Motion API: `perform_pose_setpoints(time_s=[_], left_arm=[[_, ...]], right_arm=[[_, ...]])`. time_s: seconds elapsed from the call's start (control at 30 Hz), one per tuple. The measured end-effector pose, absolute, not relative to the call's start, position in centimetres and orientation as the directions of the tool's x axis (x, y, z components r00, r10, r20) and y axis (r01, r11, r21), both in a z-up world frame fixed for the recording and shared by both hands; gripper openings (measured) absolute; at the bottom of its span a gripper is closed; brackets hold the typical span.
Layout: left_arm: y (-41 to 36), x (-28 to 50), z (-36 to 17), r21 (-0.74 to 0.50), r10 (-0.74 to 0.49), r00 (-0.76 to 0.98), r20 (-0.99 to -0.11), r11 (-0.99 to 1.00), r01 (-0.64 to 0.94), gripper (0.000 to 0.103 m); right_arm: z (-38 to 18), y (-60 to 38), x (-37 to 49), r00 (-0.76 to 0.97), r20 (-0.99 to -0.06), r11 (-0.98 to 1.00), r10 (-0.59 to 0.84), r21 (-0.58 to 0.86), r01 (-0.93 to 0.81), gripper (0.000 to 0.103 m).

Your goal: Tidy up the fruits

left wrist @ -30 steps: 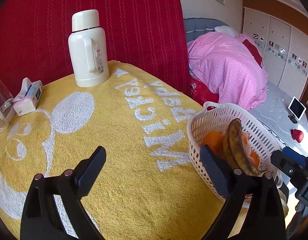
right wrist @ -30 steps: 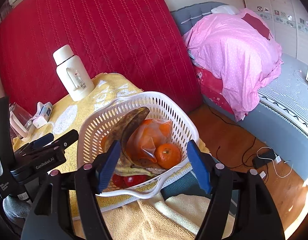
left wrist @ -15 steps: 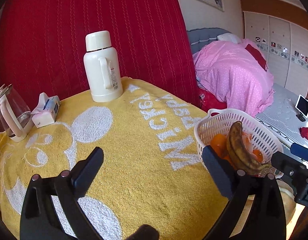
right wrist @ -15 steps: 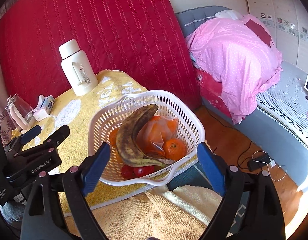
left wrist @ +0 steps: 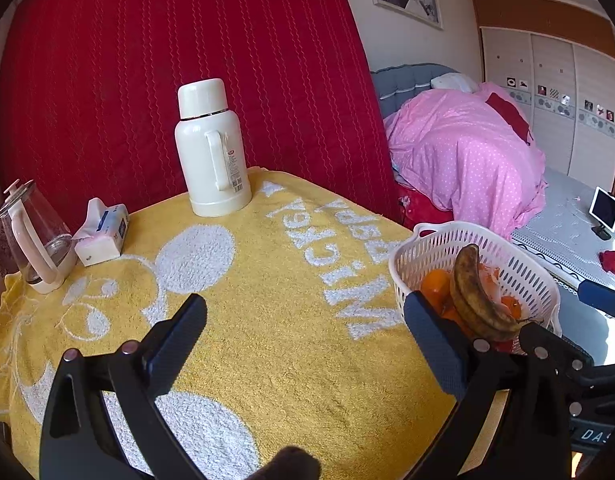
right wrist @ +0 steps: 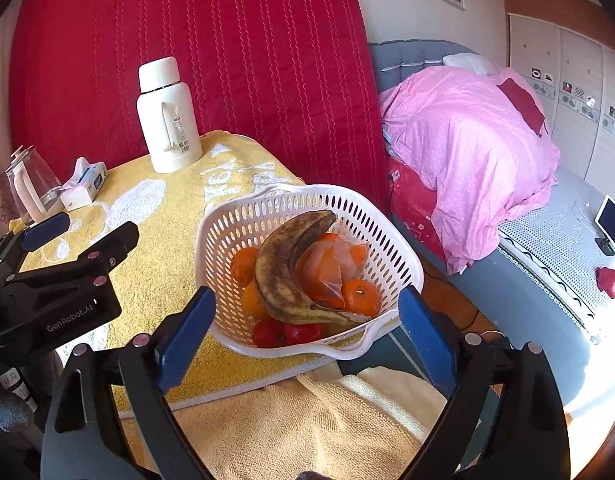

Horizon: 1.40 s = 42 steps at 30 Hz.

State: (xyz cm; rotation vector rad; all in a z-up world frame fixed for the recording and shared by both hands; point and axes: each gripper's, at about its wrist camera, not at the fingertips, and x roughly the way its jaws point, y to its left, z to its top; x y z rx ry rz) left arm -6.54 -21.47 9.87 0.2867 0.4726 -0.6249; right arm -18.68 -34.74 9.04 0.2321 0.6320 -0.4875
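Your towel [left wrist: 291, 344] covers the table, with the basket [right wrist: 387, 236] at its right edge, partly overhanging. In the basket a brown banana [right wrist: 283, 268] lies over oranges [right wrist: 359, 296], a bag [right wrist: 327, 268] and tomatoes [right wrist: 303, 332]. Your left gripper [left wrist: 303, 344] is spread wide over bare towel, holding nothing. Your right gripper [right wrist: 307, 332] is opening, empty, in front of the basket.

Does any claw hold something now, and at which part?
Nothing is held. The left claw is open and empty; the right claw is opening, with nothing gripped.
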Motion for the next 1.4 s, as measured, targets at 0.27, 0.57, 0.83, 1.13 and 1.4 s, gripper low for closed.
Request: perform_pose_setpoints(time_s=[0.27,0.57,0.83,1.13,1.4], left_arm=[[-21.1,-6.4,9.7,0.111,-0.481,0.715,-0.506,0.787,0.607,0.098],[-21.1,-6.5,9.2,0.114,-0.479,0.709,-0.518,0.783,0.612,0.098],[-21.3,-6.4,8.9,0.115,-0.478,0.705,-0.524,0.781,0.614,0.098],[-21.4,-6.2,8.6,0.116,-0.473,0.703,-0.531,0.781,0.614,0.098],[-21.5,-6.4,8.4,0.121,-0.474,0.701,-0.532,0.777,0.617,0.098]], right_arm=[[9.1,-34.4,-18.7,0.694,-0.612,0.859,-0.381,0.043,0.51,0.094],[8.7,-34.2,-18.3,0.686,-0.62,0.857,-0.381,0.041,0.513,0.095],[8.3,-34.0,-18.0,0.682,-0.624,0.862,-0.382,0.026,0.507,0.095],[8.1,-34.1,-17.8,0.68,-0.627,0.863,-0.381,0.024,0.505,0.095],[8.0,-34.4,-17.8,0.678,-0.625,0.856,-0.387,0.031,0.516,0.095]])
